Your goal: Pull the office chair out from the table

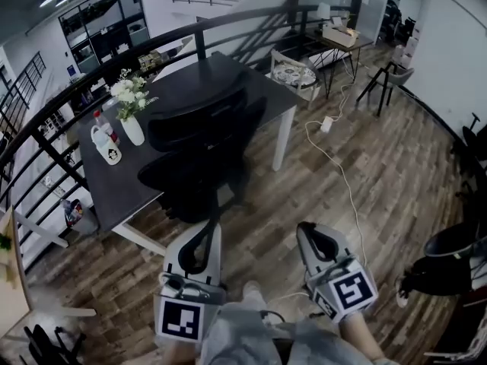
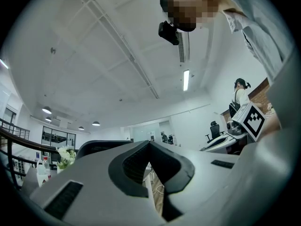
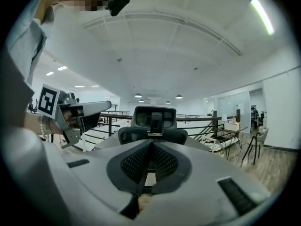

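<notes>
Left gripper (image 1: pixel 204 234), right gripper (image 1: pixel 310 234) facing office chair (image 1: pixel 199 154), table (image 1: pixel 228 78), flower vase (image 1: pixel 132 129)

The floor (image 1: pixel 403 181) was grey-brown wood planks, with a white cable (image 1: pixel 344 175) trailing across it. A dark railing (image 1: pixel 47 119) curved round the left side. Black shelves (image 1: pixel 106 25) stood at the far end, a small desk (image 1: pixel 339 39) further right. The walls (image 1: pixel 449 59) and ceiling (image 3: pixel 178 46) were white, with strip lamps (image 3: pixel 261 14) lit overhead.
</notes>
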Demonstrator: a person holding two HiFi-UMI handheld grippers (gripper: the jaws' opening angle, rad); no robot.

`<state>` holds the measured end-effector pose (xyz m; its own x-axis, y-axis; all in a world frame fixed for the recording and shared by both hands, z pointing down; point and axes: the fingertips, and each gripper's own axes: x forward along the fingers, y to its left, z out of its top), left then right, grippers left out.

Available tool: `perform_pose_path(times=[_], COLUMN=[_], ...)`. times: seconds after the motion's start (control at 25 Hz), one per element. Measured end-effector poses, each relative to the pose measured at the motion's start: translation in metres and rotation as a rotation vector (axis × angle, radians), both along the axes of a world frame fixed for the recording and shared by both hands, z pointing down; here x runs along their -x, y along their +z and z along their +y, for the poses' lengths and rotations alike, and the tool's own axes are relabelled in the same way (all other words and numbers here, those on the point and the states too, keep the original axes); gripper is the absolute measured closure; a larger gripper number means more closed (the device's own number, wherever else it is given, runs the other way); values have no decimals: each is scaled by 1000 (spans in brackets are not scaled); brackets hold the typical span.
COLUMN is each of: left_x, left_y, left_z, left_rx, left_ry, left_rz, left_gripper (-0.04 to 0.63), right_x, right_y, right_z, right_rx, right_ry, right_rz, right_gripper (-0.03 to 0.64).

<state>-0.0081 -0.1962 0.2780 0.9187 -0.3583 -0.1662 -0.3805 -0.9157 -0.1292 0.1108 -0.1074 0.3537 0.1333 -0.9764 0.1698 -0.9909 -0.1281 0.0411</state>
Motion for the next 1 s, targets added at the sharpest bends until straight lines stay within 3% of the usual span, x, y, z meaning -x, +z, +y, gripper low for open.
perform_pose_path(times=[0.4, 0.8, 1.0], left_x=[-36, -26, -14], left_y=[4, 21, 18], left_z=[-84, -139, -169], left_rx=[-8, -5, 1], left_ry=[-93, -226, -323], left_rz=[-34, -114, -108], left_gripper=[594, 594, 594], right_x=[-55, -85, -100], right_y=[-7, -11, -11], right_z=[-97, -154, -186], right_rx=[-24, -40, -31], right_ry=[-81, -119, -164], right_rz=[50, 82, 122], right_gripper=[618, 618, 618])
